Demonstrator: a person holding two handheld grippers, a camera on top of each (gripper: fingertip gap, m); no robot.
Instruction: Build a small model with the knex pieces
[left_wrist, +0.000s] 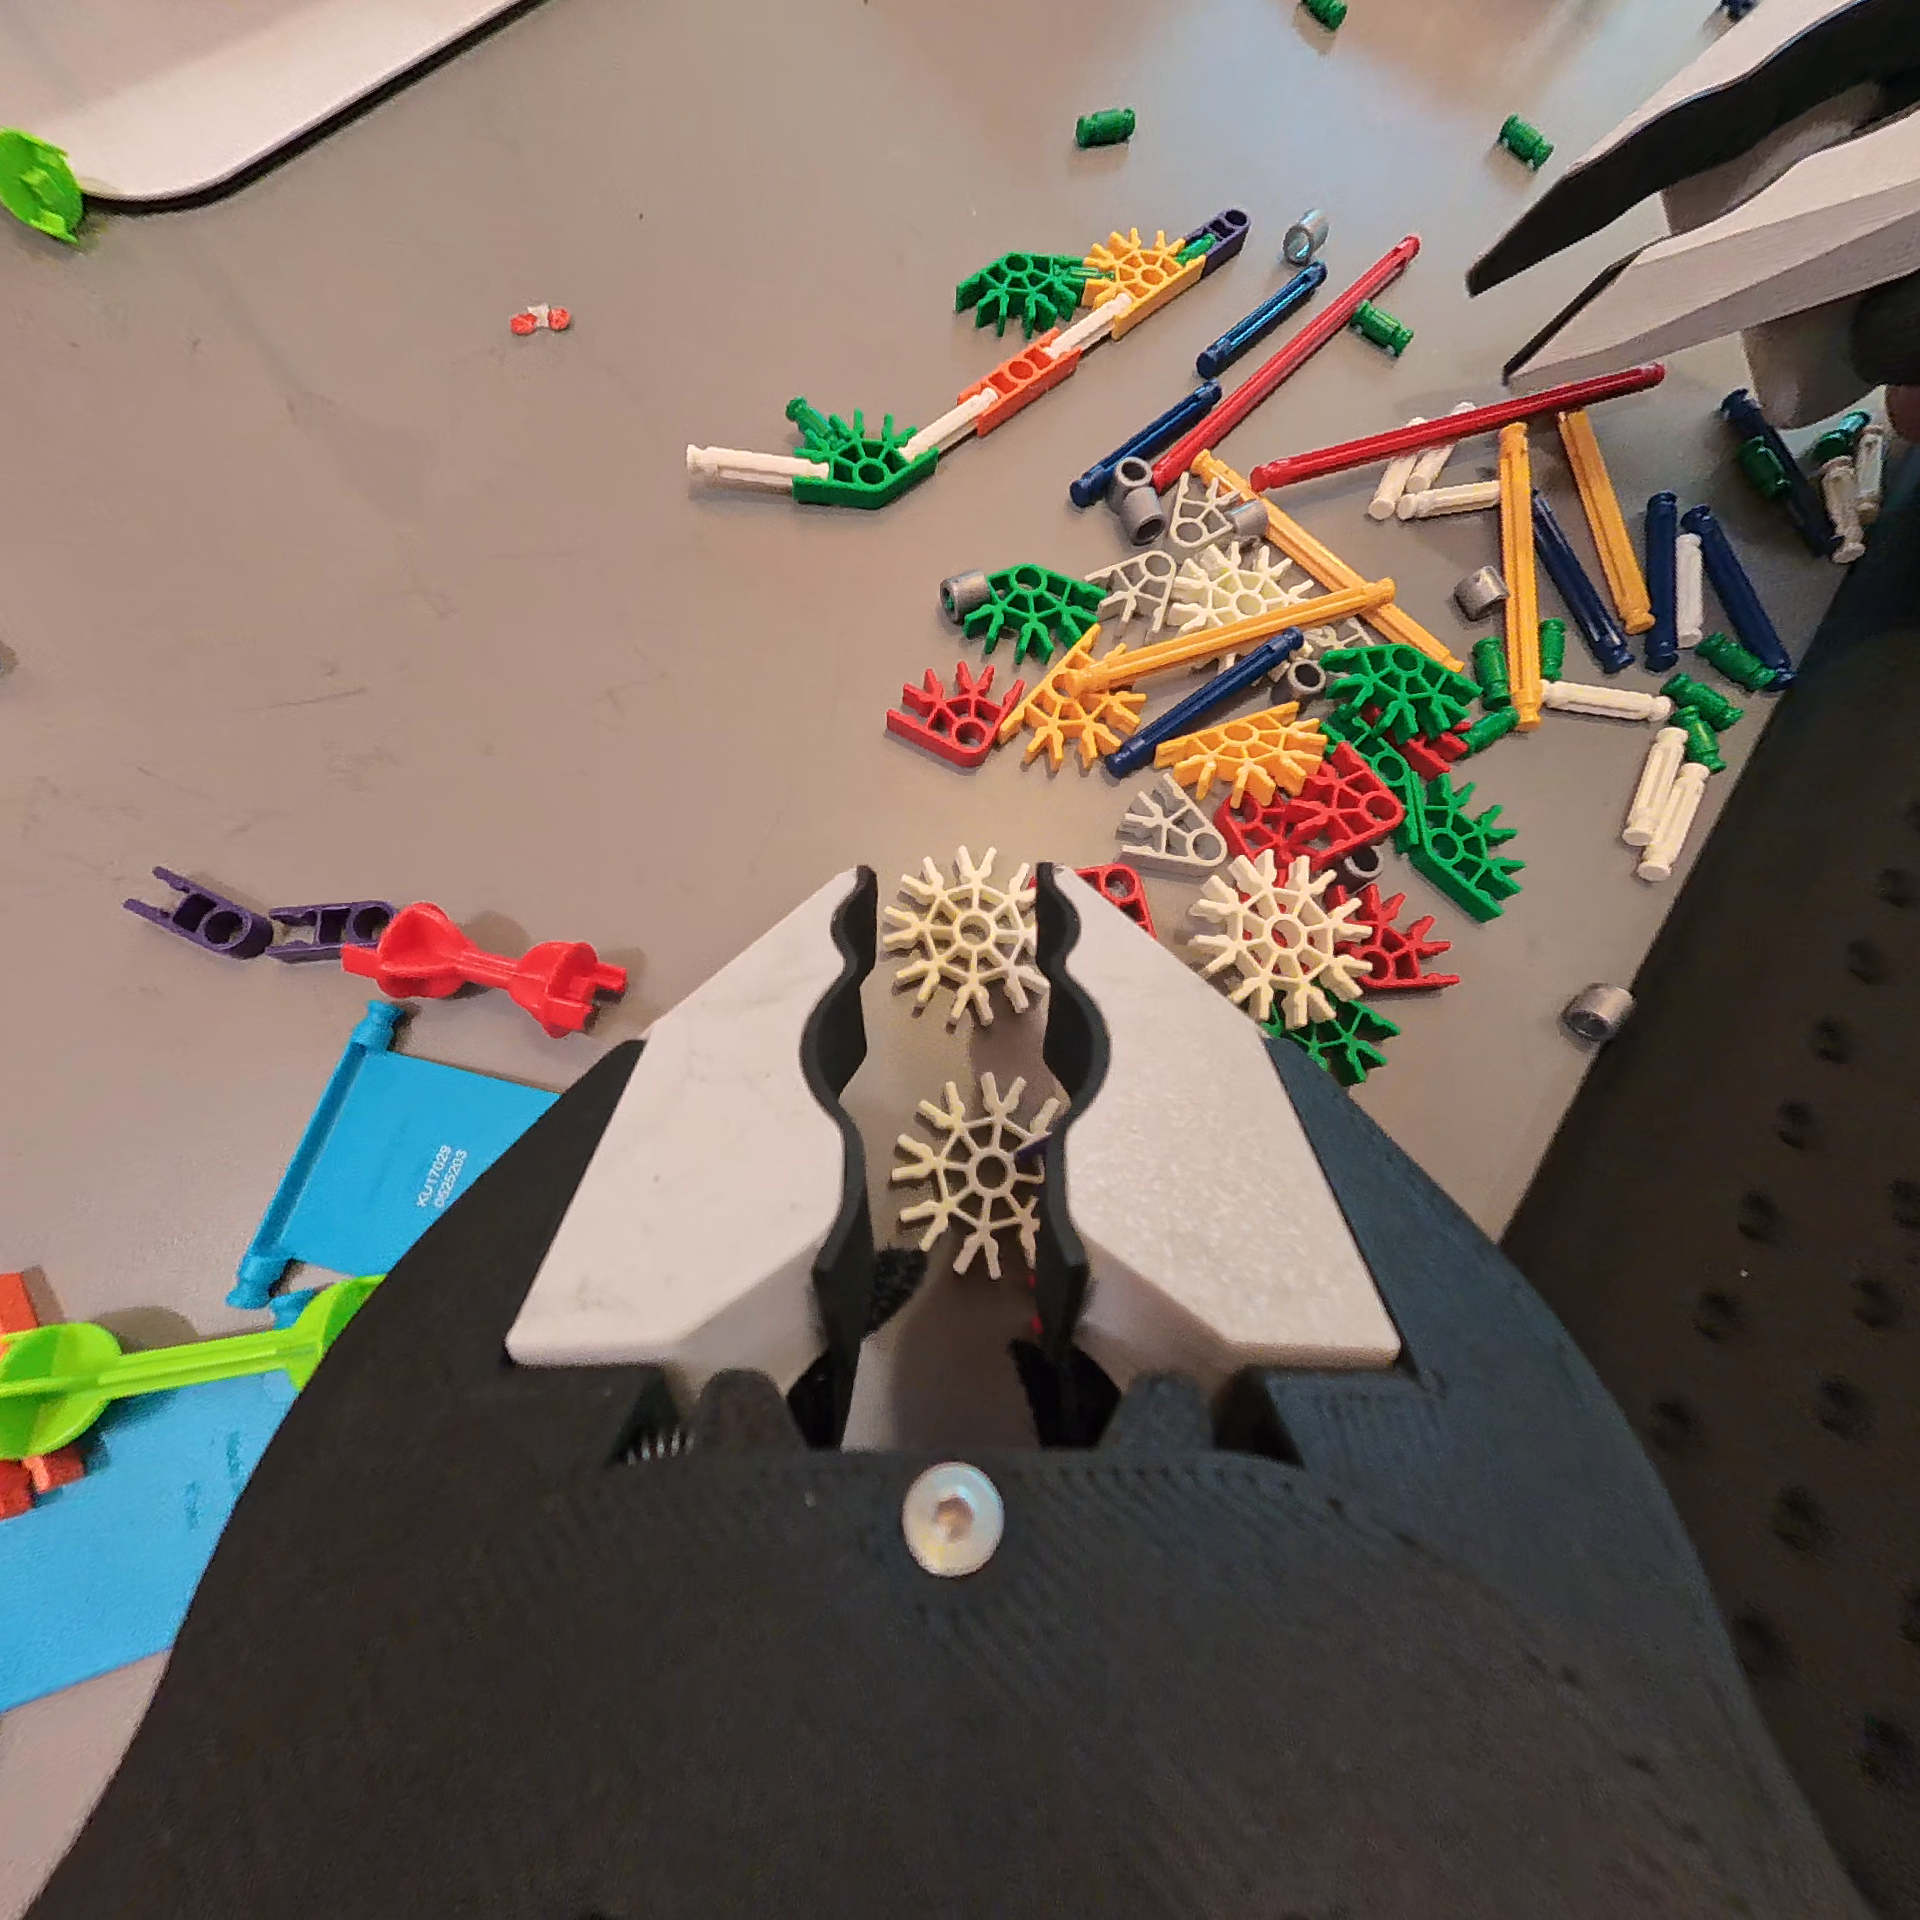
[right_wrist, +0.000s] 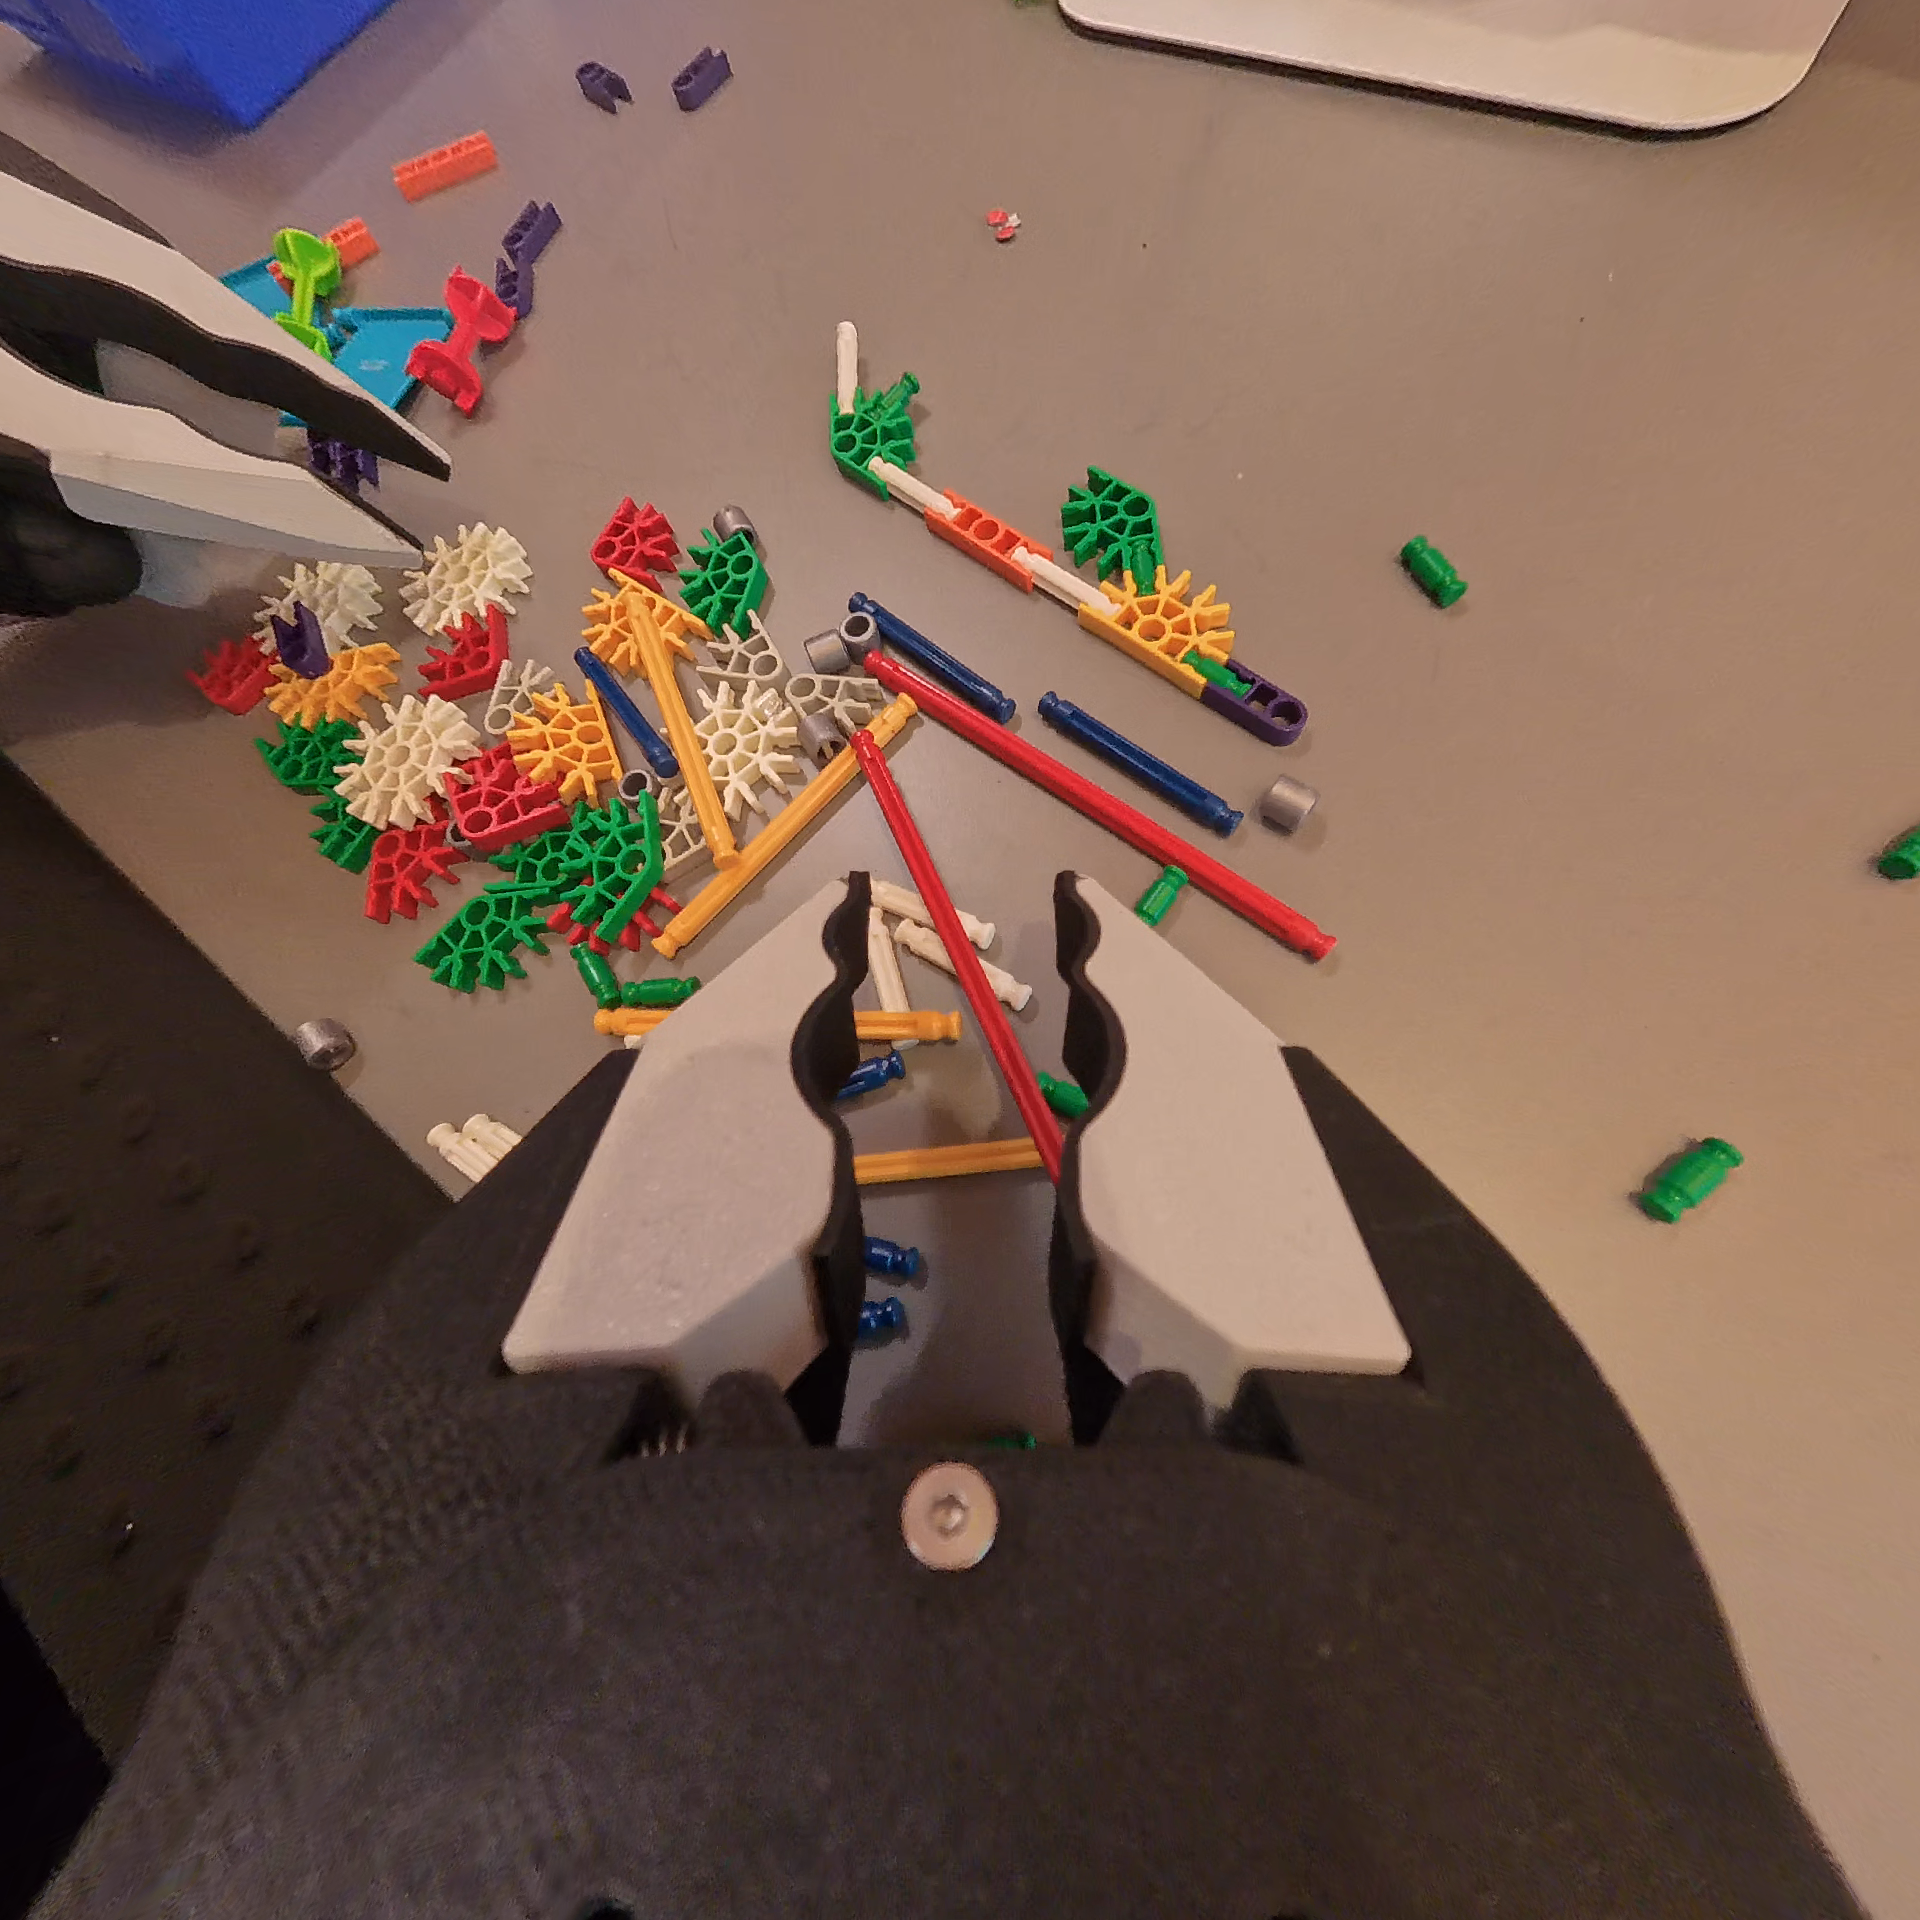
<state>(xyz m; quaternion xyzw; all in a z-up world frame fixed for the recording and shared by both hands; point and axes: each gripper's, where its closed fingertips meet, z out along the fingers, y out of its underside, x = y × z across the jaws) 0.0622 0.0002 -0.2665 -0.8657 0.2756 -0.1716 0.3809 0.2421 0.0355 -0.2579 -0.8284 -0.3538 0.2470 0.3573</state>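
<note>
My left gripper is open, its tips straddling a white snowflake connector that lies on the grey table. A second white snowflake connector lies farther back between the fingers. The right wrist view shows the left gripper with its lower tip at the first white connector. My right gripper is open and empty above a red rod that runs diagonally between its fingers, over white and yellow rods. It also shows in the left wrist view, hovering above the rods.
A pile of coloured connectors and rods lies between the grippers. A joined chain of green, orange, yellow and purple pieces lies beyond. A blue panel, a red spool piece, a white board and a dark perforated mat border the area. The left gripper's tips are roughly 20 cm from the right gripper's.
</note>
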